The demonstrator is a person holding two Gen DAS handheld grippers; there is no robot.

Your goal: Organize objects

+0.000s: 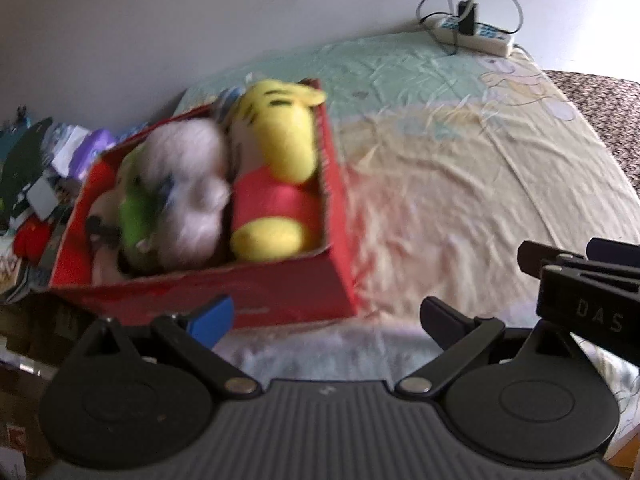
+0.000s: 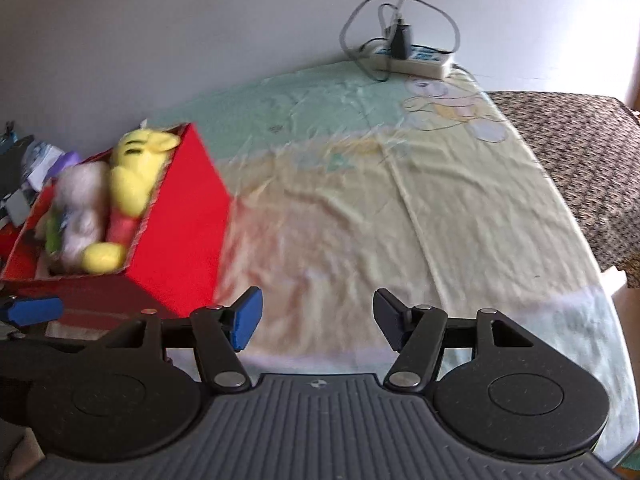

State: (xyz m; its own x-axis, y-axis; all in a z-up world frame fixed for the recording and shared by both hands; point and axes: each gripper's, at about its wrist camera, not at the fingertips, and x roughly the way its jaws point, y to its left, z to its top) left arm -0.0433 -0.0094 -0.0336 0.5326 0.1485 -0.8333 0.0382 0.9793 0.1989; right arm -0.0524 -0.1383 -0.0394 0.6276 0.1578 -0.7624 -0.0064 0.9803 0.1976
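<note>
Wrinkly pale yellow and green cloth (image 2: 360, 200) covers the bed, bare beside the red cardboard box (image 1: 280, 288) holding a yellow plush bear (image 1: 276, 152) and fluffy white toy (image 1: 192, 184). Both the left gripper (image 1: 326, 320) and right gripper (image 2: 318, 318) are wide with nothing in them, so the tidying looks nearly done. Next, I think, they look for any toy left out.

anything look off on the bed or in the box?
The power strip with its charger and looped cables lies on the bed by the wall, an odd spot. The yellow plush pokes above the red box rim. Nothing looks spilled or damaged.
</note>
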